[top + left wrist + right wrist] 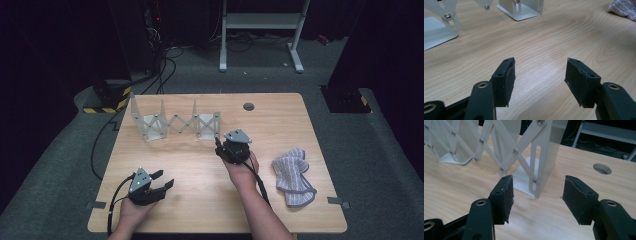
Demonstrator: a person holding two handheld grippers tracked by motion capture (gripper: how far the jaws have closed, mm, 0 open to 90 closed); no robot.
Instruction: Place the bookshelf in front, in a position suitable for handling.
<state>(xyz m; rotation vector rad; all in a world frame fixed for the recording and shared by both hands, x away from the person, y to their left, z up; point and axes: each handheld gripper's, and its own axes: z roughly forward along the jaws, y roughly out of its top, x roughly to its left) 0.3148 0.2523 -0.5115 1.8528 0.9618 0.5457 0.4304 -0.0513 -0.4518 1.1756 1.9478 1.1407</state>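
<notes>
Right gripper (pixel 537 192) jaws wide apart, nothing between them, just short of right end post of white folding rack (pixel 175 122). Rack stands at far side of table (pixel 200 210), stretched out, long axis left-to-right along far edge, scissor links between upright plates. Left gripper (pixel 540 75) gaping too, empty, near front-left corner. Rack's left part cut off in both gripper views. Striped cloth (pixel 294 175) crumpled at right. No readable writing
</notes>
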